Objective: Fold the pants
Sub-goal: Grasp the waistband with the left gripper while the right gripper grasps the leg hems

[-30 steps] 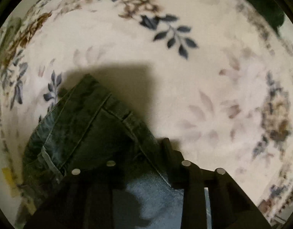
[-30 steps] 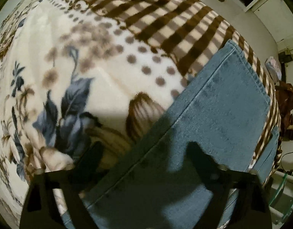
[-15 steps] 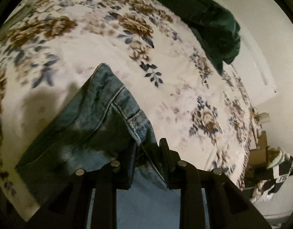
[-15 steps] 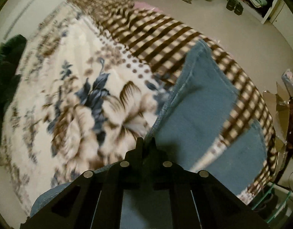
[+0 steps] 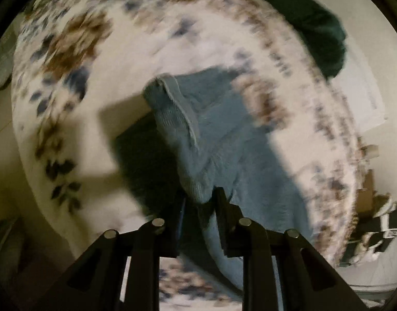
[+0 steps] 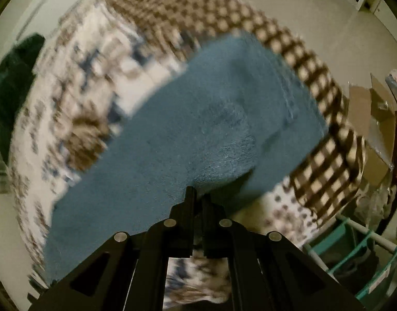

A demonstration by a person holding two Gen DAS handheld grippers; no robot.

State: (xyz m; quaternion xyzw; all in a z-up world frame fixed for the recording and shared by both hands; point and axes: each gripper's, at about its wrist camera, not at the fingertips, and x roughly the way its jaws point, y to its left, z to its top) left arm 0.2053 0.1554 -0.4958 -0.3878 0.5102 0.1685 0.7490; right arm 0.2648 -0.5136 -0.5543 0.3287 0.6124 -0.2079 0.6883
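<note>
Pants [image 5: 224, 140], blue denim, hang lifted above the floral blanket [image 5: 136, 51], pinched by left gripper [image 5: 197, 202] and right gripper [image 6: 198, 197]. First fold apparently underway; flattening and further folds remain.

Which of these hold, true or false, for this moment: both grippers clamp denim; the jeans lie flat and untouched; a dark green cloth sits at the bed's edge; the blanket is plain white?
1. Both the left gripper and the right gripper are shut on the jeans. True.
2. The jeans lie flat, untouched. False: folds of denim are pinched and lifted.
3. A dark green cloth lies at the bed's edge. True.
4. The blanket is plain white. False: floral, with a brown checked border.
</note>
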